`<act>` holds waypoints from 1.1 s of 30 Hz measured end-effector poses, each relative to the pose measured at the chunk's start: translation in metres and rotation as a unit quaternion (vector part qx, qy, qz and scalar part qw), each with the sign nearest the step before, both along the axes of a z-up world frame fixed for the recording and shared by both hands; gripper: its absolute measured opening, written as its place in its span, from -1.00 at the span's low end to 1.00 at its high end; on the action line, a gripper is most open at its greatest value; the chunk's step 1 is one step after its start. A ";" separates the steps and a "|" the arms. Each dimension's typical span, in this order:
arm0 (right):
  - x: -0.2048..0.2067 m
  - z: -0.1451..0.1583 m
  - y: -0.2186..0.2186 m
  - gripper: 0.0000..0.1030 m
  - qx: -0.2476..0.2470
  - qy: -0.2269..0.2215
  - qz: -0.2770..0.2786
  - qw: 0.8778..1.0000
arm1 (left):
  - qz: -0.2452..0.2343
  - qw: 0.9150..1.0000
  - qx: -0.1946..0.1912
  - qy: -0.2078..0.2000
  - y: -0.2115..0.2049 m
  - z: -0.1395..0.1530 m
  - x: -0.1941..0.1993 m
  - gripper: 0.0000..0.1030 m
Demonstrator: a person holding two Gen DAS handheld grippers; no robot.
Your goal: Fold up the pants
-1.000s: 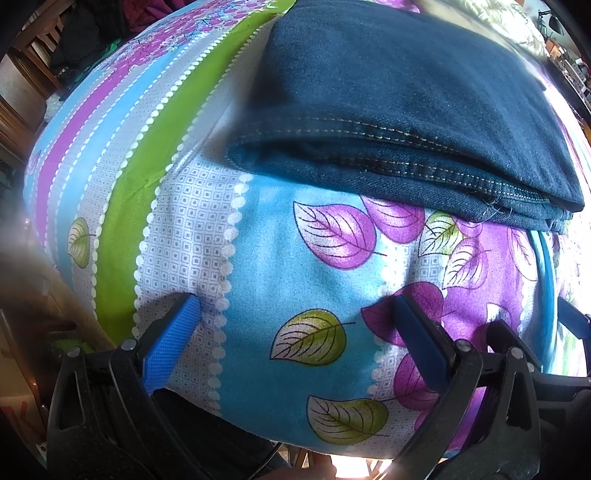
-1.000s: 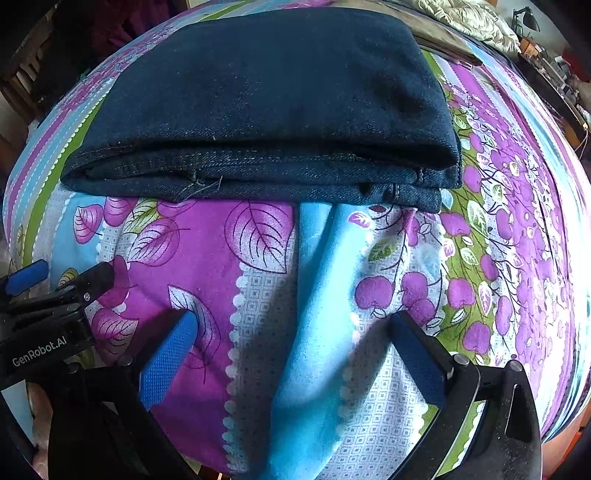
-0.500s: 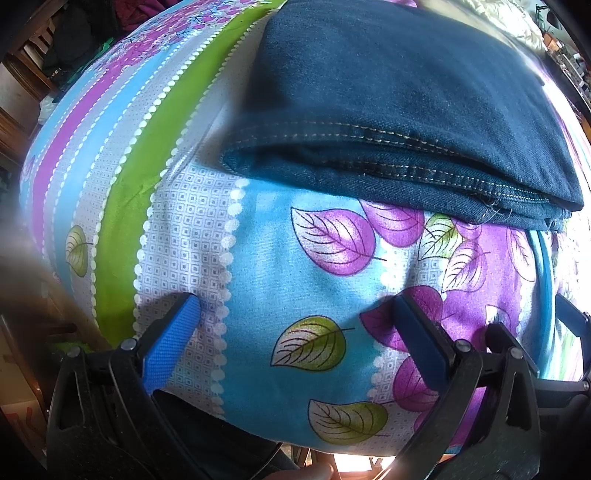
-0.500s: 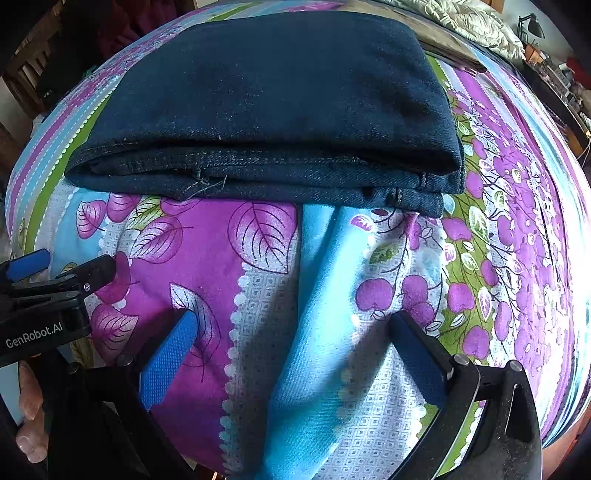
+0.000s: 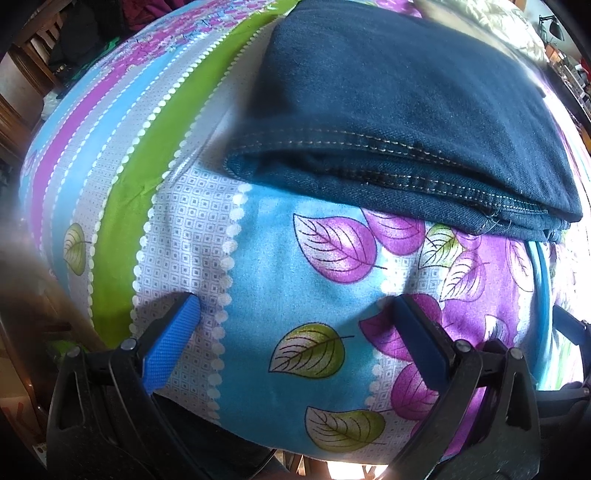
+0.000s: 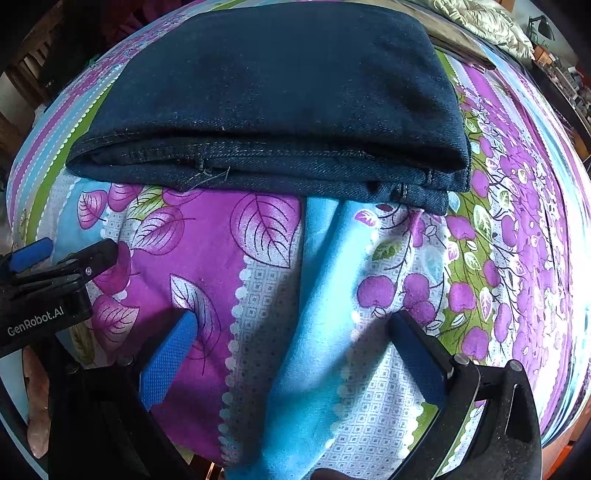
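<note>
Dark blue denim pants point(image 5: 399, 110) point(image 6: 273, 96) lie folded in a thick flat stack on the patterned bedsheet point(image 5: 288, 266) point(image 6: 325, 266), stitched hems facing me. My left gripper point(image 5: 295, 302) hovers open over the sheet, short of the stack's near left corner, holding nothing. Open too, my right gripper point(image 6: 291, 321) sits in front of the stack's near edge, with only the sheet between its blue pads point(image 6: 168, 358). The left gripper's body point(image 6: 48, 288) shows at the left edge of the right wrist view.
The bed's near edge drops away just below both grippers. A crumpled light blanket point(image 6: 480, 22) lies at the far right end of the bed. Wooden furniture point(image 5: 22, 85) stands to the left. A fingertip point(image 6: 35, 391) shows at lower left.
Both grippers have edged slightly closer to the folded pants. Their jaws stay open and the pants have not moved.
</note>
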State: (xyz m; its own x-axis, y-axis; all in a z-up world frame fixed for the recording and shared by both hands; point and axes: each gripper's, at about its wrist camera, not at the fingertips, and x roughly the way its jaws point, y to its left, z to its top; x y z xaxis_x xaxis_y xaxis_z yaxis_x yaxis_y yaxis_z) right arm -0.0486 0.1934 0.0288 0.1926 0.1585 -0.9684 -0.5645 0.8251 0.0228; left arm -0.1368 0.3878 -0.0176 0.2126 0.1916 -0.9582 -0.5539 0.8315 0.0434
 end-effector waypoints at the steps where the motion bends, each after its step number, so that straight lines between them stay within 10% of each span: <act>1: 0.001 -0.001 0.001 1.00 -0.001 0.002 -0.003 1.000 | -0.002 1.000 -0.001 0.000 0.001 0.000 0.002 1.00; 33: -0.020 0.015 -0.033 1.00 0.011 -0.020 -0.048 0.999 | -0.007 0.999 0.048 -0.023 -0.010 0.019 -0.005 0.98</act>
State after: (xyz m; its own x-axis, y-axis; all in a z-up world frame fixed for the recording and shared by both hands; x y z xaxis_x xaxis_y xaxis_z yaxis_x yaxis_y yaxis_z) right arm -0.0681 0.1602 0.0439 0.2471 0.1580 -0.9560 -0.4832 0.8753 0.0198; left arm -0.1419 0.3782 0.0011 0.2602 0.2795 -0.9242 -0.5452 0.8325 0.0983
